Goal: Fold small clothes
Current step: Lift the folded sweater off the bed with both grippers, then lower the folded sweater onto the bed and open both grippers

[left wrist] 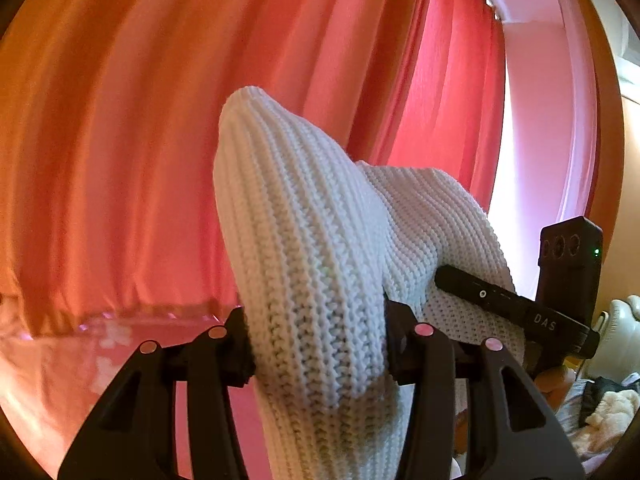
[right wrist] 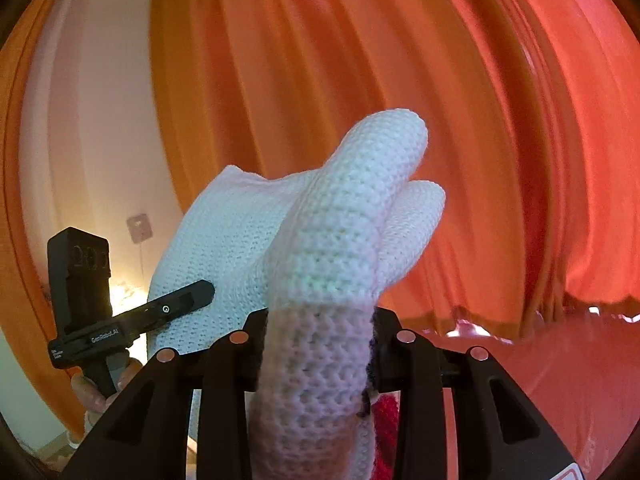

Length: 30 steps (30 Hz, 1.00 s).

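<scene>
A white knitted garment is held up in the air between both grippers. My left gripper is shut on one bunched edge of it, and the fabric stands up above the jaws. My right gripper is shut on another bunched edge of the same white knit. In the left wrist view the right gripper's black body shows at the right, its finger lying against the knit. In the right wrist view the left gripper shows at the left, held by a hand.
Orange-red curtains fill the background of both views, with a pale wall and a wall socket to one side. A pinkish-red surface lies below. A pile of other clothes sits at the far right.
</scene>
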Motion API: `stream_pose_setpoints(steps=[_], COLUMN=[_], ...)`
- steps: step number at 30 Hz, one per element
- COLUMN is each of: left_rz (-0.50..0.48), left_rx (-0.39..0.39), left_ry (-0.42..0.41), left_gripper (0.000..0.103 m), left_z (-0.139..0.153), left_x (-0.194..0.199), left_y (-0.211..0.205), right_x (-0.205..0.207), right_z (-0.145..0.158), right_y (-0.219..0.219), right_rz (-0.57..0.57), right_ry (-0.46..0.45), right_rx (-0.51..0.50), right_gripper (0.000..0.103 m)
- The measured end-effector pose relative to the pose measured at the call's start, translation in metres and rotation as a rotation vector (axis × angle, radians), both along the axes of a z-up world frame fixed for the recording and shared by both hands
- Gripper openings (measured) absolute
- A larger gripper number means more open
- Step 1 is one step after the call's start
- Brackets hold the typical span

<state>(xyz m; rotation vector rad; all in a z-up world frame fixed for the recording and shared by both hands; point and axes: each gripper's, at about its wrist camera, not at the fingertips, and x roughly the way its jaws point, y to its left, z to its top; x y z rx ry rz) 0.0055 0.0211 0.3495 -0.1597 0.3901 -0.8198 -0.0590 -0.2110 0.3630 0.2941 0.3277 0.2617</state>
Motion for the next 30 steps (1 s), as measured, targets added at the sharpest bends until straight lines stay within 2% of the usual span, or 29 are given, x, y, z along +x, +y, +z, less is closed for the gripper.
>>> stream_pose_setpoints(steps=[5,7,11,18,25,26,28,29,30], left_rz=[0.038,0.049,0.061,0.077,0.091,0.098,0.15,0.199,0.25], left_rx=[-0.001,0.002,0.005,0.021,0.053,0.065,0.108,0.168,0.228], left_ry=[-0.032,-0.017,0.049,0.211,0.298,0.314,0.377,0.416,0.438], left_gripper=[0.047,0.047,0.048,0.048,0.048,0.049,0.058,0.069,0.077], left_z=[0.006,-0.003,-0.032,-0.122,-0.174,-0.185,-0.227,-0.258,-0.282], left_x=[0.008,0.019,0.04,0.1,0.125,0.13,0.147,0.156,0.162], left_y=[0.022,0.029,0.041,0.038,0.033,0.032,0.029,0.025,0.023], right_x=[0.023,0.031,0.063,0.12,0.155,0.165,0.182,0.191,0.203], right_z=[0.005,0.001,-0.031,-0.117,-0.178,-0.196,-0.234,-0.259,-0.296], right_y=[0.023,0.029,0.037,0.036,0.029,0.029,0.027,0.027,0.026], right_rz=[0.023,0.028,0.037,0.024,0.026,0.036,0.051,0.055,0.045], right_ry=[-0.008,0.012,0.095,0.276,0.391,0.428,0.491,0.527,0.588], right_rx=[0.003,0.005,0.02,0.047,0.049,0.047,0.041,0.033,-0.018], right_gripper=[0.032,0.032,0.032,0.032,0.033,0.034,0.04,0.048,0.048])
